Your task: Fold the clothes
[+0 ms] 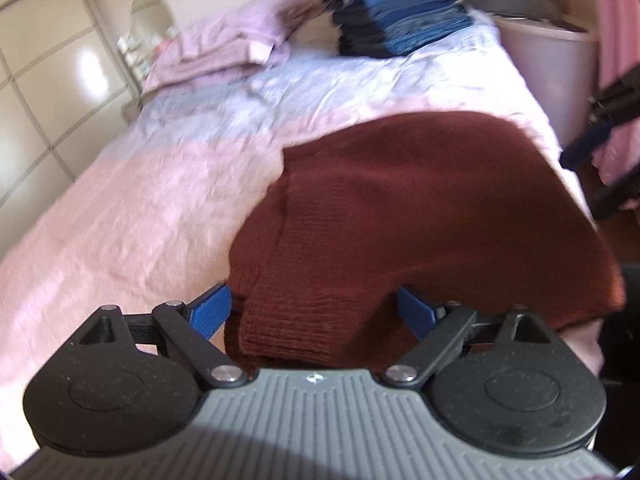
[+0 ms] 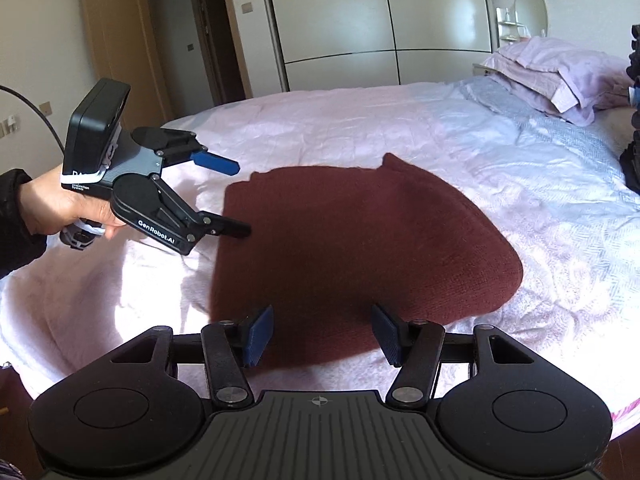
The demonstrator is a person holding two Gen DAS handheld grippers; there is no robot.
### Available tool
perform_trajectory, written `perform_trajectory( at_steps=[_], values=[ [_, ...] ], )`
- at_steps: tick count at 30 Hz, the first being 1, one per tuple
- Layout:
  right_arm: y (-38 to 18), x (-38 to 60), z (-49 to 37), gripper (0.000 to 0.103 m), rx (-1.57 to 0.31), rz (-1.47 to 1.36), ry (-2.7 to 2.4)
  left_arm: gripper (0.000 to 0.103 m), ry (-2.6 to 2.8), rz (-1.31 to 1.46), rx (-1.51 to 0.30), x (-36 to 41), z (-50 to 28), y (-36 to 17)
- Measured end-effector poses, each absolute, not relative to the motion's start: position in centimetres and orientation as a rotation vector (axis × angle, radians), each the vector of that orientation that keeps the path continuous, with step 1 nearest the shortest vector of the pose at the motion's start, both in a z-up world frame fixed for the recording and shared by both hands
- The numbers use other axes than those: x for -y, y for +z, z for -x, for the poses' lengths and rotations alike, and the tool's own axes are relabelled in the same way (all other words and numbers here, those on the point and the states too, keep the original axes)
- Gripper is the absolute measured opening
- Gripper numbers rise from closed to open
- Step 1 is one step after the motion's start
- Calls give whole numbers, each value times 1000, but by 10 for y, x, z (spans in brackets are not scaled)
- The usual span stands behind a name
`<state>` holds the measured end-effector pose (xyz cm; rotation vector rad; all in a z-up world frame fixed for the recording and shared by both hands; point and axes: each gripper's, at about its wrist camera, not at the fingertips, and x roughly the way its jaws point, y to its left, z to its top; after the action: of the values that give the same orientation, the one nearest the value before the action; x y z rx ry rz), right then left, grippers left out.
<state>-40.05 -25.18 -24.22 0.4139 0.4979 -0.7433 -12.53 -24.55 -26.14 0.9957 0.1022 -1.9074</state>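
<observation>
In the left wrist view, the left claw (image 1: 314, 310) stands wide open in the lower middle of the frame, its blue pads either side of the ribbed hem of a dark red knitted sweater (image 1: 400, 216) but not pressing on it, so it has hold of nothing. The sweater lies folded into a compact rounded shape at the centre and right of the frame, on a bed with a pink and pale blue quilted cover (image 1: 140, 208). A tall stack of folded blue and dark garments (image 1: 404, 16) stands at the upper middle, so much of the work looks done already. In the right wrist view, the right claw (image 2: 322, 334) is about half open at the bottom centre, hovering just above the sweater's near edge and gripping nothing. The sweater fills the middle of the frame; it seems to need one more fold or a move to the stack. At the left a hand (image 2: 76, 204) holds the other claw, whose side reads "GenRobot.AI".
</observation>
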Motion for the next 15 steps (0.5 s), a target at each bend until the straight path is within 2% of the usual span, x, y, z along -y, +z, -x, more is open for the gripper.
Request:
perform_trajectory(
  at_steps=[2, 6, 11, 15],
  values=[
    [-253, 261, 398, 58, -525, -431, -732, 95, -1912, -980, -153, 251, 119, -271],
    [-256, 267, 402, 59, -536, -458, -705, 96, -1908, -915, -228, 251, 104, -268],
    [-231, 277, 407, 59, -497, -390, -709, 90, -1858, -880, -143, 236, 106, -238],
    [-221, 309, 386, 59, -581, -303, -685, 85, -1916, -869, -113, 241, 119, -226]
  ],
)
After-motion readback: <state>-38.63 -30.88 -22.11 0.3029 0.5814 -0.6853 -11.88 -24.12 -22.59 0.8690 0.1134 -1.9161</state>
